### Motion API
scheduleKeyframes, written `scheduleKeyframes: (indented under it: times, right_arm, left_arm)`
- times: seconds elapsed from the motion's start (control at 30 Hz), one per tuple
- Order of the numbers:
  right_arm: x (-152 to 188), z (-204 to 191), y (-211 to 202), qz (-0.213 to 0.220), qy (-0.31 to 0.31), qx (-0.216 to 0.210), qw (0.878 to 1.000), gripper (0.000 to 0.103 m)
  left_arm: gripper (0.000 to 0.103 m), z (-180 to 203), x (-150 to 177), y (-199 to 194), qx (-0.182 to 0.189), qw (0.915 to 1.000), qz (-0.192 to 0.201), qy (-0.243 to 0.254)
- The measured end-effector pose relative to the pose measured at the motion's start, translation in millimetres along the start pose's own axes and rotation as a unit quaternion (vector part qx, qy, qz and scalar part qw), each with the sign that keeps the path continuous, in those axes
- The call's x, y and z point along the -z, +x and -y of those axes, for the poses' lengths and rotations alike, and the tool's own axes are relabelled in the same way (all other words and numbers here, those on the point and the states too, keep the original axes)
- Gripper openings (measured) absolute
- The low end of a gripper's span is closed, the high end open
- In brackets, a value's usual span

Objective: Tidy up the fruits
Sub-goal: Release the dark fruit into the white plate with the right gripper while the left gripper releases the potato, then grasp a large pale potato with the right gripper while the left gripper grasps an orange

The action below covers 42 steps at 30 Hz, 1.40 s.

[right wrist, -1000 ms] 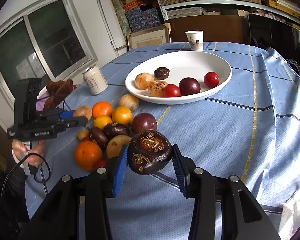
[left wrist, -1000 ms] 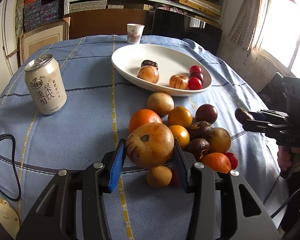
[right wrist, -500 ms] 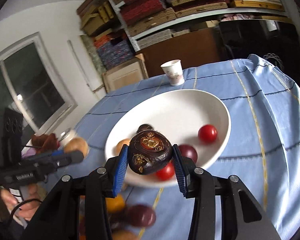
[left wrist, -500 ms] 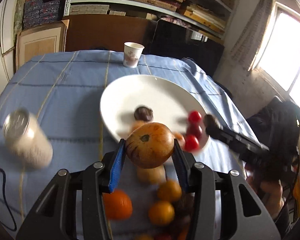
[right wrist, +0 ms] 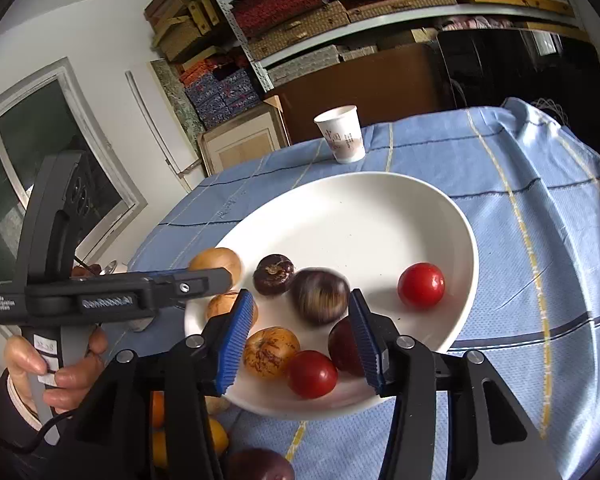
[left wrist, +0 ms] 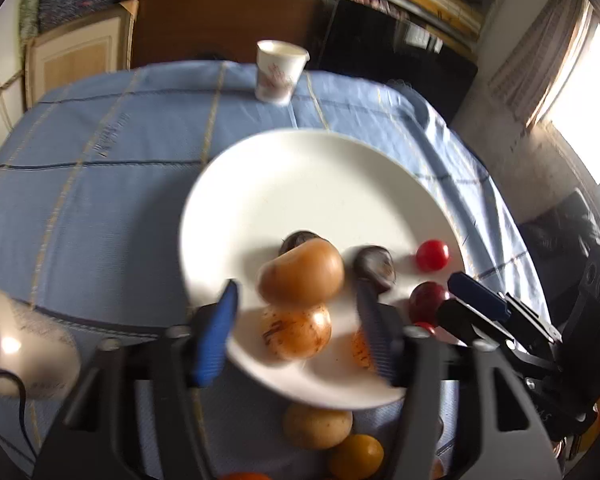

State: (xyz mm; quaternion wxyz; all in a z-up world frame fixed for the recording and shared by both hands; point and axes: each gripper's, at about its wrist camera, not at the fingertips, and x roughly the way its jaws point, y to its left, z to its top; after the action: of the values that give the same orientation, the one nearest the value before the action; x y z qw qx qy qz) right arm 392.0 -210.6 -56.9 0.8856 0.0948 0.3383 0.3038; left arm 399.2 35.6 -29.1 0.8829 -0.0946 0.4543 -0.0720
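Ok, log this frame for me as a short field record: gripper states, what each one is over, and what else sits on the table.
left gripper: open, over the white oval plate
tan round fruit: blurred, loose between the left fingers
right gripper: open, over the same plate
dark purple round fruit: blurred, free of the right fingers
also on plate: two red tomatoes
beyond plate: white paper cup on blue checked tablecloth

On the blue-clothed counter (right wrist: 540, 208), a white paper cup (right wrist: 342, 133) stands behind the wide white ceramic plate (right wrist: 380, 216); loose yellow-brown fruits (left wrist: 318, 426) lie before it.
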Motion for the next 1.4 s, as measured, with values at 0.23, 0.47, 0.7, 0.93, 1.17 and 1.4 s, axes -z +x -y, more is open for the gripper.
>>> scheduleKeyframes:
  times: [0.23,0.47,0.7,0.93,1.17,1.4]
  right_arm:
    - [18,-17,-41,-0.001,-0.019,-0.025,1.0,0.059]
    - [57,-42,-67,-0.038,-0.1,-0.039,0.994,0.063]
    - [83,-36,-73,-0.089,-0.101,-0.04,0.99,0.055]
    - [94,-43,-63,-0.122,-0.099,-0.059,0.986,0.052]
    - [98,-41,-51,-0.139,-0.092,-0.054,0.985,0.052]
    - [102,-43,-42,-0.154,-0.087,-0.06,0.982,0.048]
  left_arm:
    - [0.098,-10,60,-75,-0.063,0.9925,0.104,0.013]
    - [0.098,-32,129,-90,-0.092,0.9901,0.105,0.014]
    - [0.098,-38,142,-104,-0.119,0.9851,0.124,0.008]
    - [0.098,-47,142,-104,-0.116,0.9864,0.116,-0.012]
    - [0.098,-46,141,-104,-0.111,0.9868,0.117,-0.014]
    - [0.098,-44,142,-105,-0.112,0.9864,0.12,-0.012]
